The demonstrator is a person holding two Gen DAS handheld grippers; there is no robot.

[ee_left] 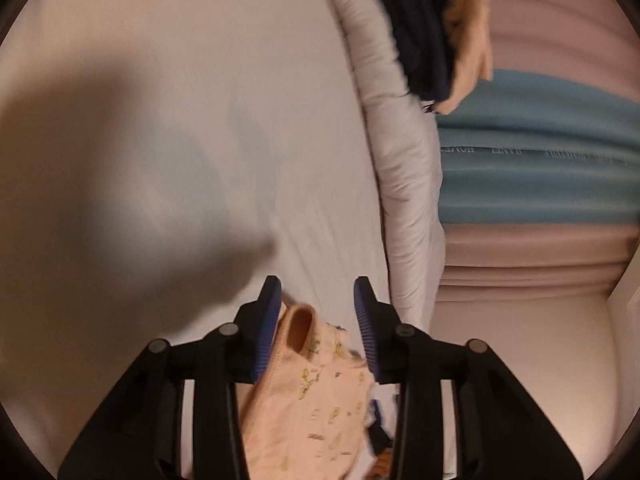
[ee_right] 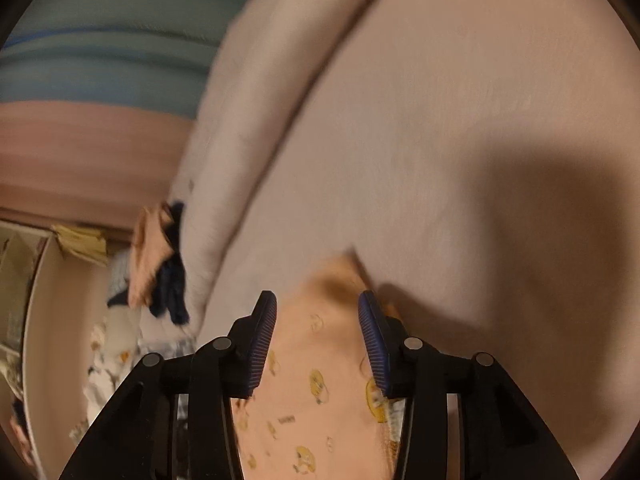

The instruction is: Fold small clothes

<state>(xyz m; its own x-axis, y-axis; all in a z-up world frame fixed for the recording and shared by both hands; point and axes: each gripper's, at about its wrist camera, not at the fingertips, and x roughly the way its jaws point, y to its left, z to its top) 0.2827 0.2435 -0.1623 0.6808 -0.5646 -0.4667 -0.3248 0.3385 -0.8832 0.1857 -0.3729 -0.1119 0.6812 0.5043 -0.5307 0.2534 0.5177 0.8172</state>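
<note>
A small peach garment with yellow prints lies on the pale bedsheet. In the left wrist view the garment [ee_left: 316, 392] sits between and under my left gripper [ee_left: 316, 292], whose blue-padded jaws stand wide apart around its rolled edge. In the right wrist view the same garment [ee_right: 316, 380] lies under my right gripper [ee_right: 318, 304], also open, with a folded corner of the cloth just ahead of the fingertips. Neither gripper pinches the cloth.
A rolled pale duvet [ee_left: 396, 160] runs along the bed's edge. A pile of dark navy and peach clothes [ee_left: 432, 28] lies on it, also in the right wrist view [ee_right: 164, 264]. Blue and pink striped bedding [ee_left: 540, 168] lies beyond. White printed clothes [ee_right: 108, 364] sit lower left.
</note>
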